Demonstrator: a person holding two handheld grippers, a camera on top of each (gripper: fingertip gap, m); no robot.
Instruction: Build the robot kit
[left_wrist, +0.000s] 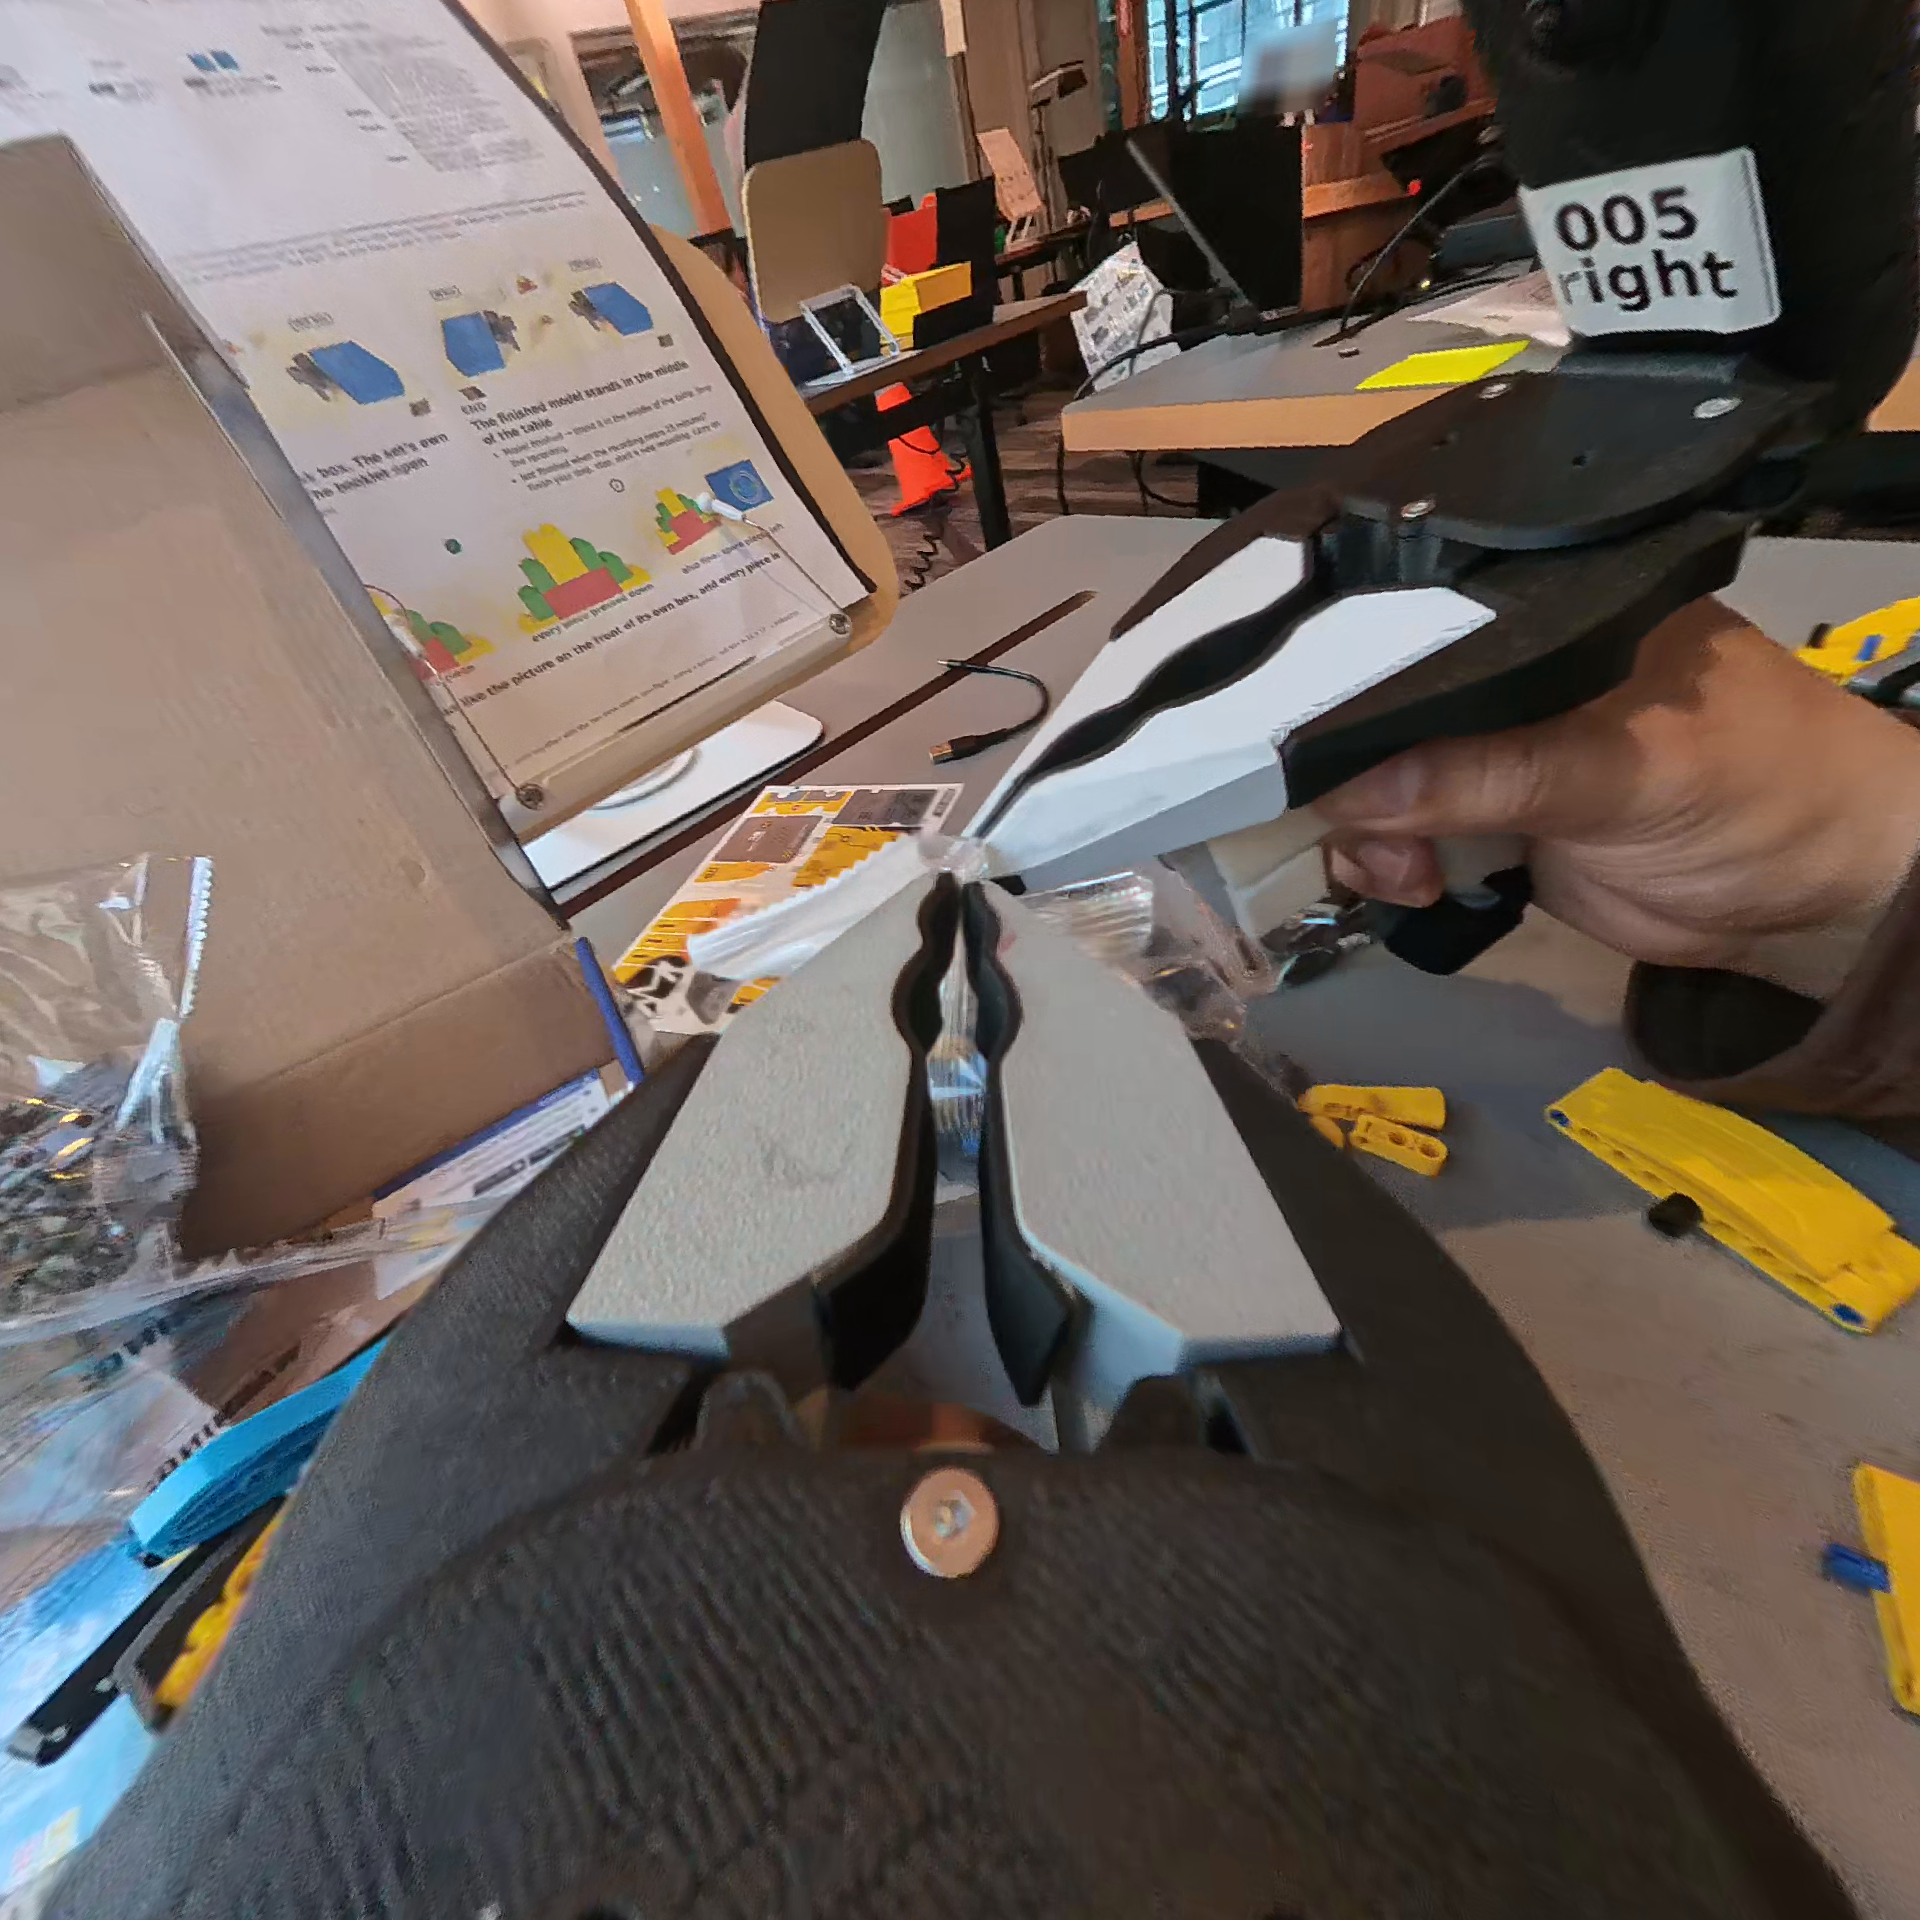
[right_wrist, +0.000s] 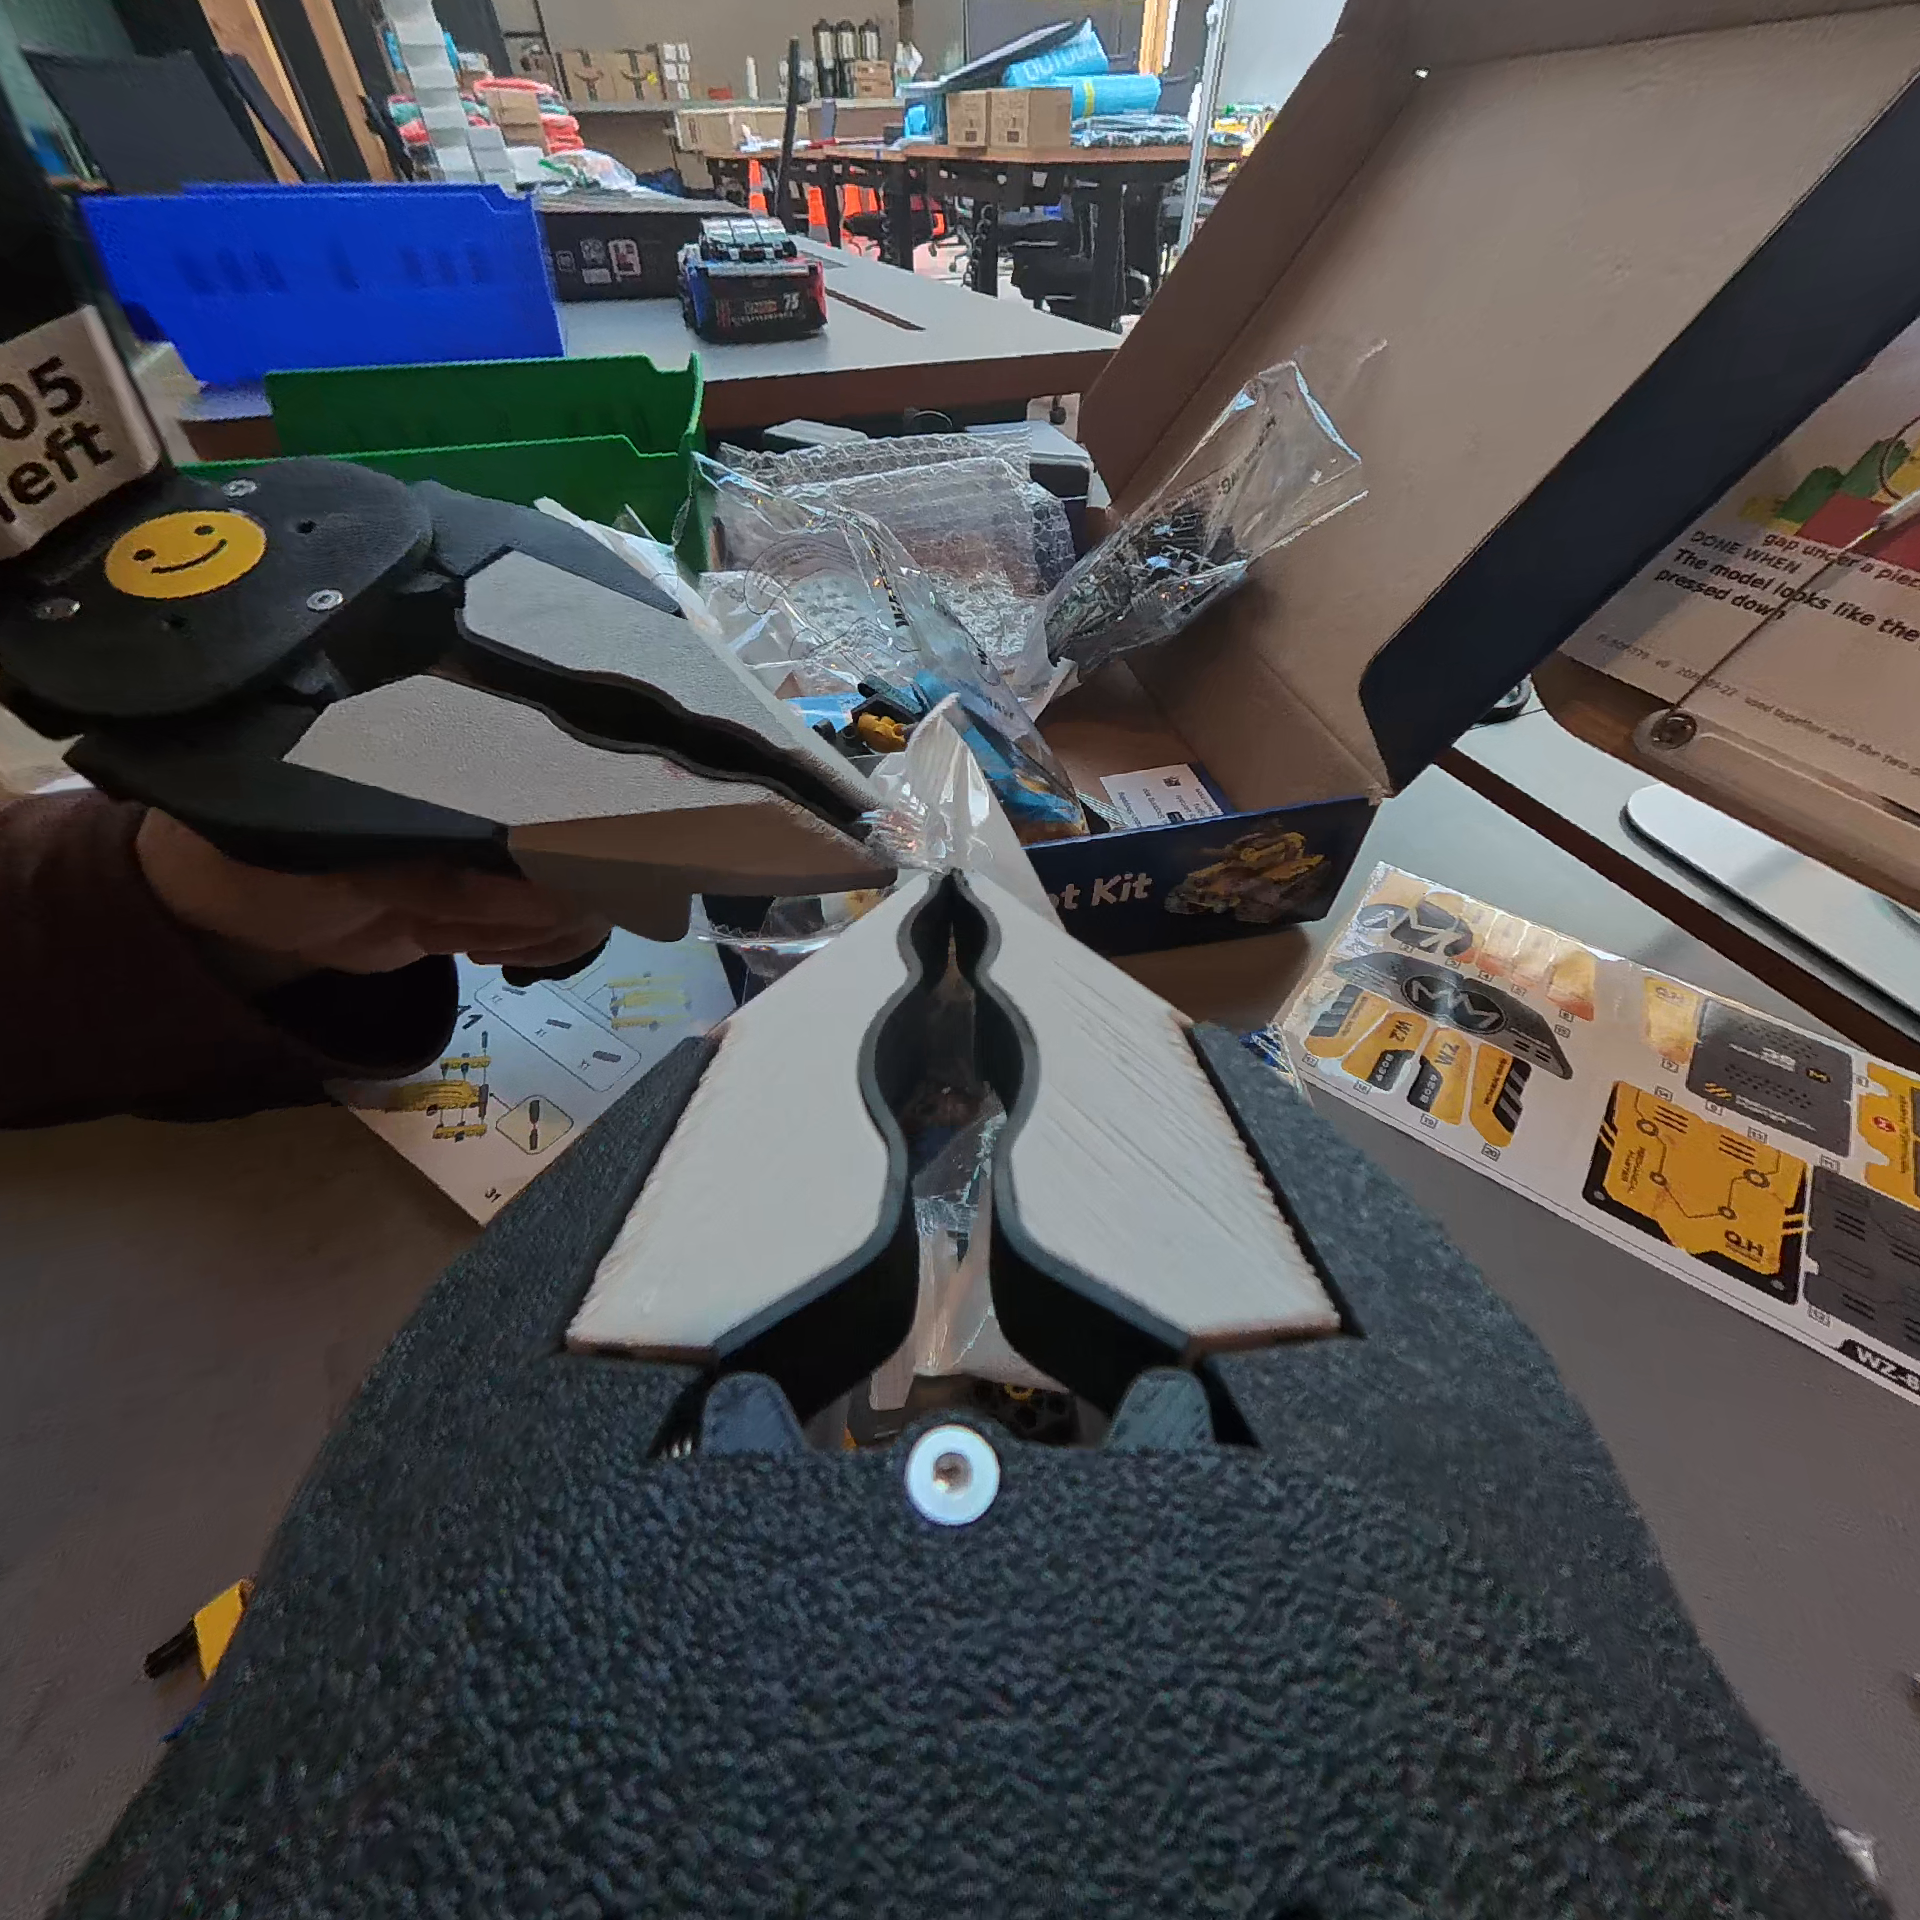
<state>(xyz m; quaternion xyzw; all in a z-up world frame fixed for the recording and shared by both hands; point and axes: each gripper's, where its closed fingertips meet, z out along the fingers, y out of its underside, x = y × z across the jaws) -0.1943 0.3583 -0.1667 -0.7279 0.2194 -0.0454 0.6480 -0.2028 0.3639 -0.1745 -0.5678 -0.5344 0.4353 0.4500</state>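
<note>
Both grippers pinch one small clear plastic bag (left_wrist: 1127, 920) above the table, tips almost touching. My left gripper (left_wrist: 954, 891) is shut on the bag's top, and its white serrated edge (left_wrist: 821, 914) sticks out to the left. The right gripper (left_wrist: 982, 836) comes in from the right, shut on the same spot. In the right wrist view my right gripper (right_wrist: 951, 885) is shut on the crumpled bag (right_wrist: 940, 779), with film showing between its fingers. The left gripper (right_wrist: 883, 844) meets it from the left. The bag's contents are mostly hidden.
An open cardboard kit box (right_wrist: 1299, 416) holds several bags of parts (right_wrist: 1195, 540). A sticker sheet (right_wrist: 1621, 1122) and an instruction booklet (right_wrist: 540, 1049) lie on the table. Yellow parts (left_wrist: 1745, 1195) lie at right. An instruction stand (left_wrist: 499, 436) and a black cable (left_wrist: 997, 717) stand behind.
</note>
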